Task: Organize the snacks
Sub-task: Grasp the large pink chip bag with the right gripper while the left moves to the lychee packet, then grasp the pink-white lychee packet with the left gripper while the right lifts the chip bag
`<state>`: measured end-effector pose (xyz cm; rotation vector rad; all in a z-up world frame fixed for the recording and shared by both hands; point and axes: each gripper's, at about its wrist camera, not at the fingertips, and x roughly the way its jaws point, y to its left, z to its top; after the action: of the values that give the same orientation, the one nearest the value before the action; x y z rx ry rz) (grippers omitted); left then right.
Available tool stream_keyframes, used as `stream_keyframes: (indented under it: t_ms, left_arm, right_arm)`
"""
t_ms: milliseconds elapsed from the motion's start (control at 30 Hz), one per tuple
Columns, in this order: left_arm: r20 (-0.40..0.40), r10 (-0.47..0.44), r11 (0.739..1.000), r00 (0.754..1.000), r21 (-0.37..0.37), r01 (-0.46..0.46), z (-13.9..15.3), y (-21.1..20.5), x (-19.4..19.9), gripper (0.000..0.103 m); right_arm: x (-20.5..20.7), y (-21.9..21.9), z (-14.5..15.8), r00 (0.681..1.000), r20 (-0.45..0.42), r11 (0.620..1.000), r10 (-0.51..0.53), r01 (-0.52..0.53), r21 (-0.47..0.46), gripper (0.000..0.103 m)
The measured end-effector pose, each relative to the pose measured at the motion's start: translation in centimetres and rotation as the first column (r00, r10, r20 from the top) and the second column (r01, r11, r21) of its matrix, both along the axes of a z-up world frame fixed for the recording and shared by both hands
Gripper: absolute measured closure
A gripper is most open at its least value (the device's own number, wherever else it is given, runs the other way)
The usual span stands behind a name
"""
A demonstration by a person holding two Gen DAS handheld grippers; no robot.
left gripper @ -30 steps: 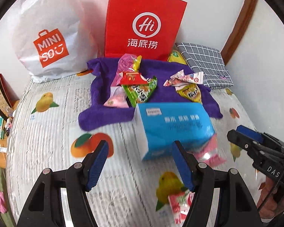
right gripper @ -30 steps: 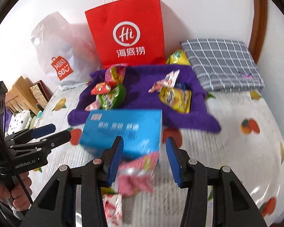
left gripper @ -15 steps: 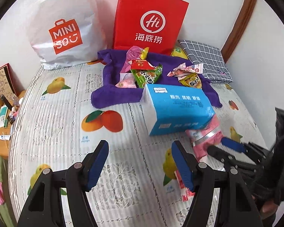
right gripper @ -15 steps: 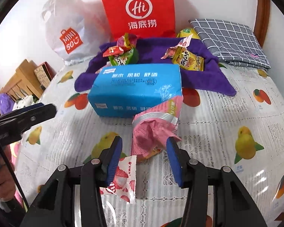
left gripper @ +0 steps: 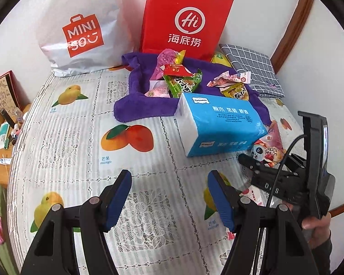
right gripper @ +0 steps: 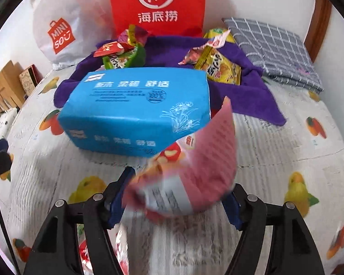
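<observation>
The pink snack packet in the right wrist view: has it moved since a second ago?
Yes. The pink snack packet has come off the tablecloth and now stands between the right gripper fingers, overlapping the blue tissue pack's near corner.

Both wrist cameras look low across the bed toward the wall, sharing the blue tissue pack, the right one nearer.

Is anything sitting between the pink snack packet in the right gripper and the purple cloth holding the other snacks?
Yes. The blue tissue pack lies directly between the pink snack packet and the purple cloth, its far edge overlapping the cloth.
</observation>
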<state>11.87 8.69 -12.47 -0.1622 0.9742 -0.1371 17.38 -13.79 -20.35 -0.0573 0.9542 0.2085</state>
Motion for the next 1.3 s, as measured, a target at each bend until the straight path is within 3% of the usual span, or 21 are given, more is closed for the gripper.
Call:
stream_keyframes:
  t_ms: [67, 100, 267, 733, 867, 967, 1067, 1300]
  left_arm:
    - [-0.002, 0.000, 1.000, 1.000, 0.002, 0.000, -0.1, -0.2, 0.1, 0.036]
    - [-0.004, -0.001, 1.000, 1.000, 0.003, 0.001, -0.2, -0.3, 0.1, 0.036]
    - [-0.015, -0.012, 1.000, 1.000, 0.004, 0.012, -0.7, -1.4, 0.3, 0.036]
    - [-0.103, -0.085, 0.996, 0.991, -0.011, 0.084, -3.6, -6.1, -2.3, 0.036]
    - [-0.156, -0.101, 0.992, 0.983, -0.089, 0.088, -5.1, -6.4, -3.0, 0.036]
    - [-0.138, -0.087, 0.993, 0.987, -0.086, 0.075, -5.3, -6.5, -3.6, 0.035]
    - [-0.131, -0.092, 0.992, 0.987, -0.098, 0.080, -5.4, -6.9, -3.7, 0.026]
    - [-0.129, -0.127, 0.991, 0.983, -0.048, 0.122, -5.5, -9.8, -3.2, 0.025]
  right_arm:
    - [0.2, -0.5, -0.2, 1.000, 0.008, 1.000, -0.014, 0.014, 0.017, 0.041]
    - [0.3, -0.9, -0.3, 1.000, 0.002, 0.999, -0.015, 0.015, 0.031, 0.051]
    - [-0.5, -2.3, 0.1, 1.000, 0.028, 0.998, -0.005, 0.003, 0.066, 0.061]
    - [-4.7, -6.8, 3.3, 0.994, 0.110, 0.995, -0.018, 0.007, 0.104, 0.062]
    - [-5.5, -8.4, 3.7, 0.993, 0.116, 0.992, -0.038, 0.023, 0.123, 0.062]
    - [-5.9, -9.6, 4.0, 0.991, 0.123, 0.991, -0.055, 0.039, 0.128, 0.062]
    - [-6.4, -10.4, 4.1, 0.990, 0.125, 0.991, -0.065, 0.050, 0.121, 0.062]
    - [-7.2, -12.5, 4.1, 0.988, 0.111, 0.983, -0.104, 0.085, 0.165, 0.062]
